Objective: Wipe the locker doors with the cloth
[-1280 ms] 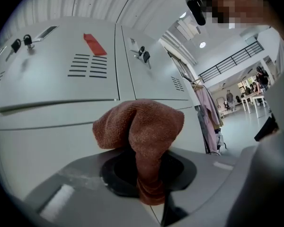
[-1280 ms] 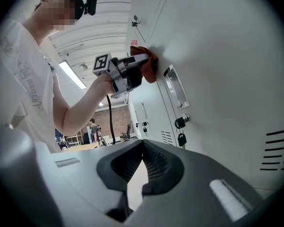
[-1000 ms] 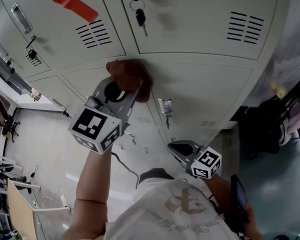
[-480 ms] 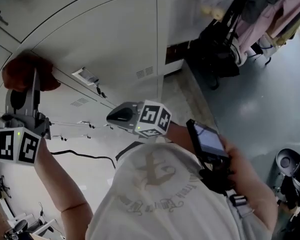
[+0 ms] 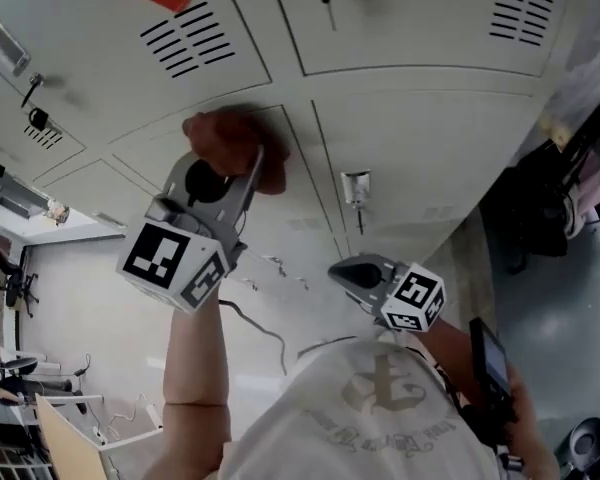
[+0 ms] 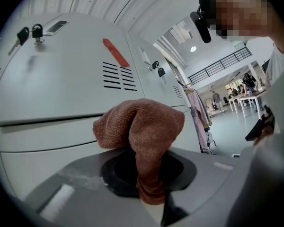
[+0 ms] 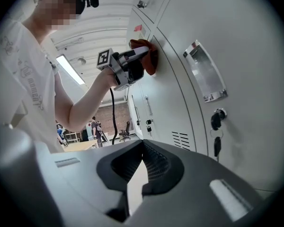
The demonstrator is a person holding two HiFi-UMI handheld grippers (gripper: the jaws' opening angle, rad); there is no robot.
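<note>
Mid-wipe at the lockers.
Nearest me, the right gripper [image 5: 352,273] hung idle, jaws closed on nothing. Beyond it the left gripper [image 5: 225,173] pinched the cloth [image 5: 232,140] tight, its bunched end pressed against a lower door [image 5: 280,218]. I judged the wiping under way; no door showed as finished, the upper doors [image 5: 410,18] likely left.

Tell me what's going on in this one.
A person stands at a bank of grey lockers with a gripper in each hand. The left gripper is shut on a reddish-brown cloth and presses it against the upper corner of a locker door, so the wiping is under way. The right gripper hangs lower, near the person's chest and off the lockers, with its jaws together and nothing between them.
</note>
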